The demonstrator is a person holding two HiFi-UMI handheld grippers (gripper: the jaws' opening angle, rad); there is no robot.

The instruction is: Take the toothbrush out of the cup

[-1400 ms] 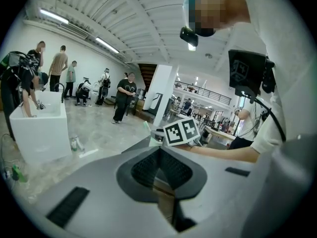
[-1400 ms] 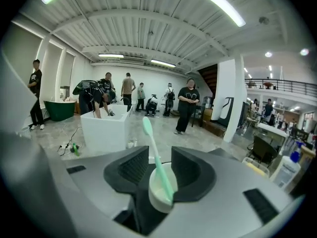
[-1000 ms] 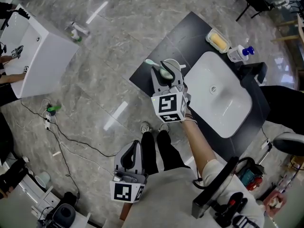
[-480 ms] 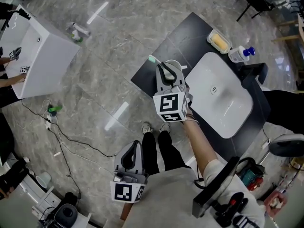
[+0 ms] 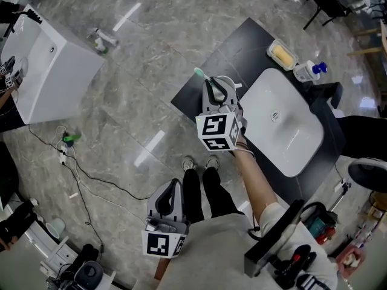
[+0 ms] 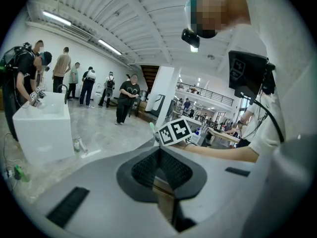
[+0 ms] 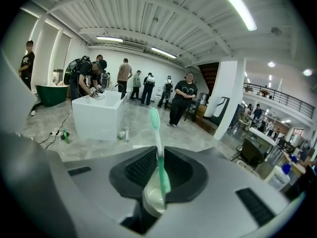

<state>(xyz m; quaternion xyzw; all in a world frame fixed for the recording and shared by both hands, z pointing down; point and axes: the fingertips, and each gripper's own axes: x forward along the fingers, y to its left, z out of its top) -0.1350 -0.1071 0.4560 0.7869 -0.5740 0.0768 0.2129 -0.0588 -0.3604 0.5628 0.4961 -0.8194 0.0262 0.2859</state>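
Observation:
A green and white toothbrush (image 5: 198,72) stands in a pale cup (image 5: 225,87) at the near corner of the black counter (image 5: 242,41). My right gripper (image 5: 211,84) is over the cup, shut on the toothbrush handle. In the right gripper view the toothbrush (image 7: 157,148) runs up between the dark pads (image 7: 141,166), its bristle head above them, and the cup (image 7: 154,198) shows just below the right gripper (image 7: 158,157). My left gripper (image 5: 171,186) hangs low near the person's legs, away from the counter; the left gripper (image 6: 159,151) is shut and holds nothing.
A white basin (image 5: 284,132) is set in the counter, with a yellow soap dish (image 5: 282,54) and a blue-capped bottle (image 5: 307,71) behind it. A white block with a sink (image 5: 54,77) stands at the left. Cables (image 5: 78,168) lie on the floor. Several people stand far off.
The right gripper's jaws have shut on the toothbrush handle. Gripper and brush have shifted slightly up and right in the head view. The left gripper has not moved.

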